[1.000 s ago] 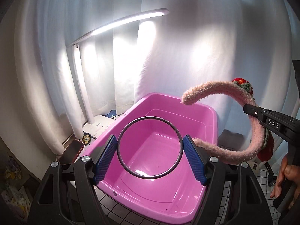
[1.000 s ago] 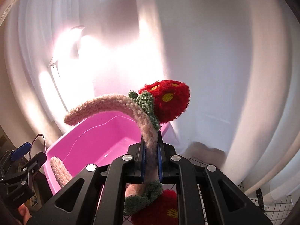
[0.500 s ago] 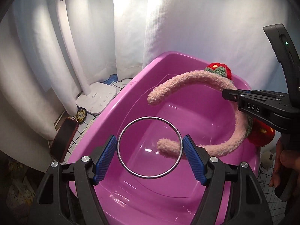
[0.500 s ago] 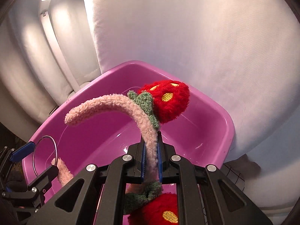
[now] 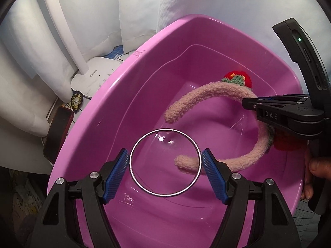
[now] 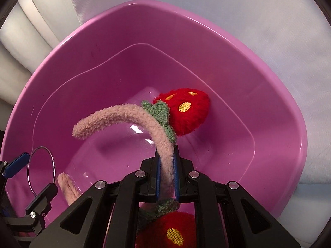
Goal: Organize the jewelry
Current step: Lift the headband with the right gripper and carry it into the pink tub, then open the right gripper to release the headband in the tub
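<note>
My left gripper [image 5: 165,163] is shut on a thin metal ring bangle [image 5: 132,165], held upright between its blue pads inside the pink plastic tub [image 5: 107,103]. My right gripper [image 6: 166,171] is shut on a fuzzy pink headband [image 6: 128,111] with red strawberry pompoms [image 6: 186,111]. It holds the headband inside the tub [image 6: 269,86], above the bottom. In the left wrist view the headband [image 5: 206,93] hangs to the right of the bangle, with the right gripper [image 5: 250,102] gripping its top. In the right wrist view the bangle [image 6: 52,165] and left gripper [image 6: 35,175] show at lower left.
White curtains [image 5: 134,10] hang behind the tub. A white desk lamp base [image 5: 95,78] stands left of the tub, with a phone in a red case [image 5: 58,132] and a small black-and-gold badge [image 5: 76,101] beside it. A wire grid surface [image 5: 306,217] shows at lower right.
Both grippers have moved down and forward, deeper into the tub, each still holding its item. The headband now hangs lower, close to the tub's bottom.
</note>
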`<state>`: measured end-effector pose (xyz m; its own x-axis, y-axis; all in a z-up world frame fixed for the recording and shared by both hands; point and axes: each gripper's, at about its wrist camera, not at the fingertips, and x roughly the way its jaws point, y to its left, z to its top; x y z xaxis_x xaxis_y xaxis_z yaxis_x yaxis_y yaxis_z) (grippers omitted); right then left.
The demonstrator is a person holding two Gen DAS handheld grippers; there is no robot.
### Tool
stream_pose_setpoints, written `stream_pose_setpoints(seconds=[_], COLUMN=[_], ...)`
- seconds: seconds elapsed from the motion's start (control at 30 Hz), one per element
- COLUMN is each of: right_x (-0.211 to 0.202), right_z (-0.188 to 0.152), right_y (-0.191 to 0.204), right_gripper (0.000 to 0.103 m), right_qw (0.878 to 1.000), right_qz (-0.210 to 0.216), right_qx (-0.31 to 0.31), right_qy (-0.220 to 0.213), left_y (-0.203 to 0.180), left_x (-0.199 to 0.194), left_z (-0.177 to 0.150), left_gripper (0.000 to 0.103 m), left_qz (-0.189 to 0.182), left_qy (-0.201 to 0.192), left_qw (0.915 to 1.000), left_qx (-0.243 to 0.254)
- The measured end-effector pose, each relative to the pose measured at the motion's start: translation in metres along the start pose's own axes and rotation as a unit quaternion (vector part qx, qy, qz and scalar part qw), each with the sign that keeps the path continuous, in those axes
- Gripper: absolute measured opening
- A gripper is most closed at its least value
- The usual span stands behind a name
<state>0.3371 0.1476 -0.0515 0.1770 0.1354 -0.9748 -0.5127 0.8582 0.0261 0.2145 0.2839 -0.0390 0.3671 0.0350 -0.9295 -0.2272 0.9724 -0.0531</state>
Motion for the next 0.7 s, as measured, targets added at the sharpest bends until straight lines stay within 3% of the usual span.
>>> stream_pose_setpoints(seconds=[0.23,0.4,0.7], right_x=[0.009,0.009,0.012], right_z=[0.008,0.017,0.011], right_y=[0.005,0.004,0.011], right_gripper=[0.015,0.043,0.043], right_qw=[1.000,1.000,1.000], right_qz=[-0.004,0.003,0.000], right_qx=[-0.005,0.001,-0.001], right_qy=[0.021,0.014,0.007], left_y=[-0.002,0.002,-0.005], left_x=[0.008,0.016,0.008], left_z=[0.003,0.006,0.004], left_gripper=[0.071,0.072,0.083], left_qz=[-0.002,0.003,0.013], left_qy=[0.031,0.057,0.048], left_qw=[0.9995,0.9983,0.9988], left_qx=[-0.005,-0.012,-0.004])
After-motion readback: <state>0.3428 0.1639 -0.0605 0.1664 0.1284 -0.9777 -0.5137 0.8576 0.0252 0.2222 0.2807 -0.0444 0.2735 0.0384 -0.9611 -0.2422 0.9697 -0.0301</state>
